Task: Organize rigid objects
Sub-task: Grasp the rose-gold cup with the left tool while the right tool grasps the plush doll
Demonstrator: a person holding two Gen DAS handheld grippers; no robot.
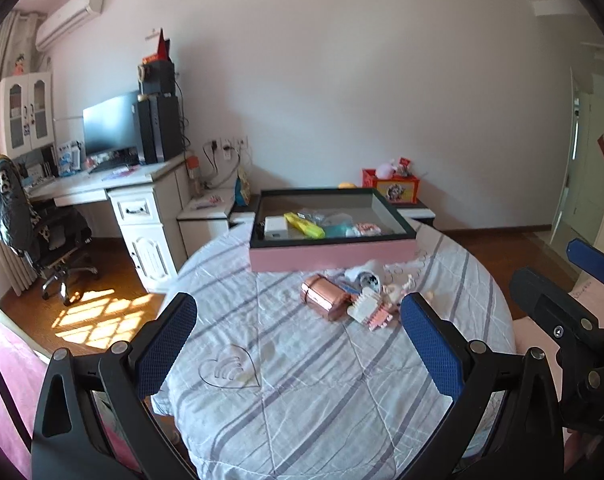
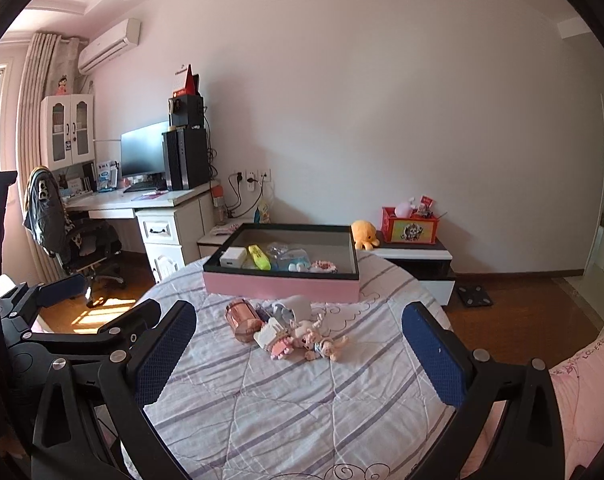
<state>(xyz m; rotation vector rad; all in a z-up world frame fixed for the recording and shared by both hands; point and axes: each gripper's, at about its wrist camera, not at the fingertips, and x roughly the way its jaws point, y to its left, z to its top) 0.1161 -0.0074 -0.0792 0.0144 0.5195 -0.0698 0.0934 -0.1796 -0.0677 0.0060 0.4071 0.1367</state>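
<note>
The left black two-finger gripper with blue textured pads [image 1: 297, 344] hangs level, jaws spread wide. The right black, blue-padded gripper [image 2: 299, 354] matches it, also empty and wide apart.

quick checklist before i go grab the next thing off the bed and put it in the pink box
1. Left gripper empty, jaws wide open: ok.
2. Right gripper empty, jaws wide open: ok.
3. Items left to sort: rose-gold case, block toy and small figures lie clustered on the bedspread; pieces touch, so a clean single pick: cannot tell.
4. Pink box open, free floor space at its far right: ok.
5. Path from pile to box unobstructed: ok.
6. Grippers apart from each other: ok; the left sits off to the side in the right wrist view.
</note>
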